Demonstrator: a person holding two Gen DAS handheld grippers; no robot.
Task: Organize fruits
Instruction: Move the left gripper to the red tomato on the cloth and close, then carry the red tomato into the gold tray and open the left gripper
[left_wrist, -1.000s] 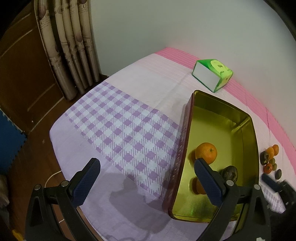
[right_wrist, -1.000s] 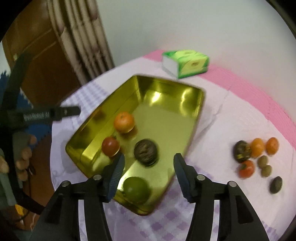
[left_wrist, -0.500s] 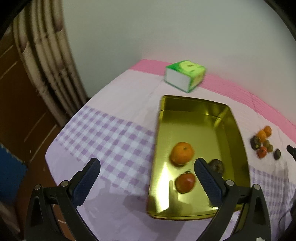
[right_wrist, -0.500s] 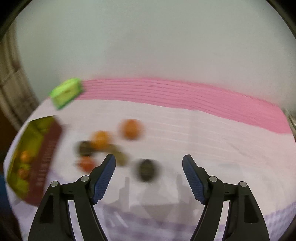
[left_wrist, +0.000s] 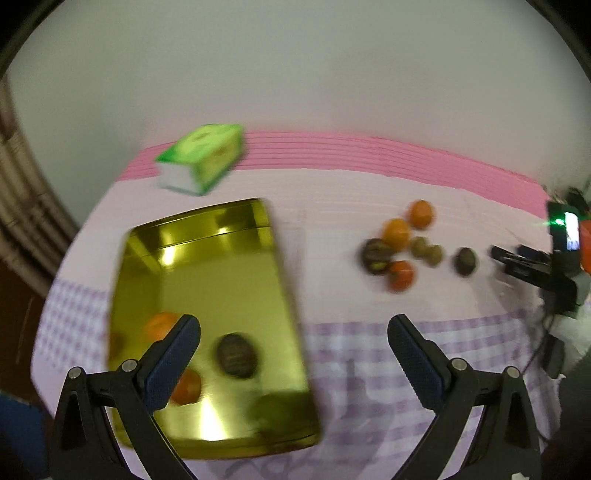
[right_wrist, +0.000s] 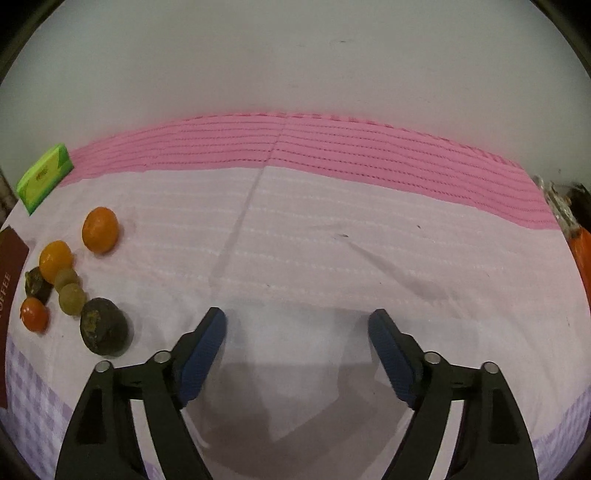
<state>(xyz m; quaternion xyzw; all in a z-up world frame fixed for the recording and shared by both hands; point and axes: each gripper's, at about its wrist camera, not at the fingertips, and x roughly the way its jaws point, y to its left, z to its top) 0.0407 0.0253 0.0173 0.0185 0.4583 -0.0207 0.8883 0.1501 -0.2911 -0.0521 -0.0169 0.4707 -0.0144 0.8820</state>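
Both grippers, left (left_wrist: 293, 334) and right (right_wrist: 296, 328), gaping empty, loose fruit (right_wrist: 104, 326) clustered left of the right one beside the tin (left_wrist: 207, 280): risk of nudging it rolling away.

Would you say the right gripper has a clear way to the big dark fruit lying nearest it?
Probably yes: the right gripper is open and empty, the dark fruit lies just left of it on bare cloth, nothing between.
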